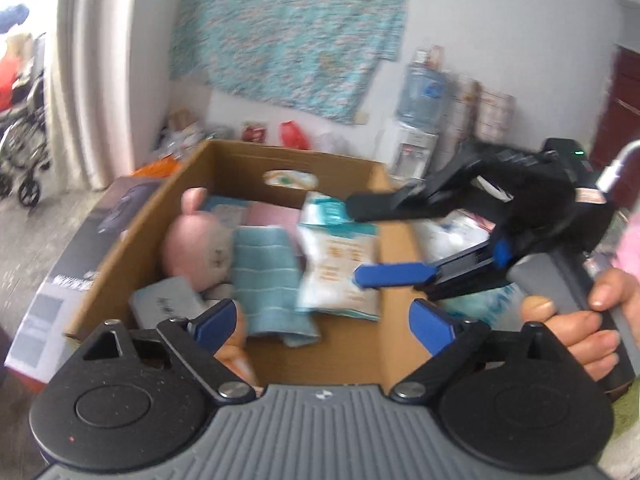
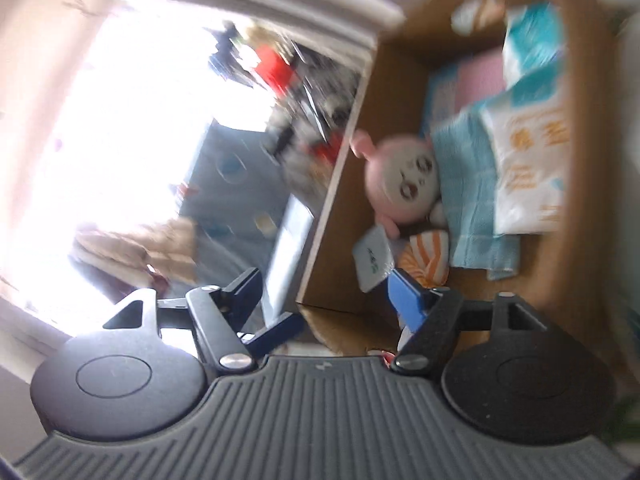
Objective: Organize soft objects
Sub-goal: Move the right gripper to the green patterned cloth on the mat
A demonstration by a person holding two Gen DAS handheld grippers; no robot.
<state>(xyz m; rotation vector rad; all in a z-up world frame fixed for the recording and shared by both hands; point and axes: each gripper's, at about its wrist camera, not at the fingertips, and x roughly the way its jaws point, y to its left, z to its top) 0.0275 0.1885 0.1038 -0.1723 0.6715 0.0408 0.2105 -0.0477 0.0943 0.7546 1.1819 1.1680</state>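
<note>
An open cardboard box (image 1: 132, 240) holds a pink plush toy (image 1: 196, 248), a teal striped towel (image 1: 268, 276), a white tissue pack (image 1: 340, 272), a teal-and-white pack (image 1: 324, 208) and a grey pouch (image 1: 168, 304). My left gripper (image 1: 324, 320) is open over the box's near edge with nothing between its fingers. My right gripper (image 1: 360, 240) reaches in from the right above the tissue packs, open and holding nothing. The right wrist view is rolled sideways. It shows the right gripper (image 2: 326, 296) open, and the plush (image 2: 404, 184), the towel (image 2: 468, 184) and an orange striped soft item (image 2: 428, 256) in the box (image 2: 352, 208).
A dark printed flat carton (image 1: 80, 256) lies against the box's left side. Behind the box stand a water dispenser (image 1: 420, 120) and bags along the wall, under a teal patterned cloth (image 1: 288, 32). A wheelchair (image 1: 24, 140) is at far left. A hand (image 1: 592, 320) holds the right gripper's handle.
</note>
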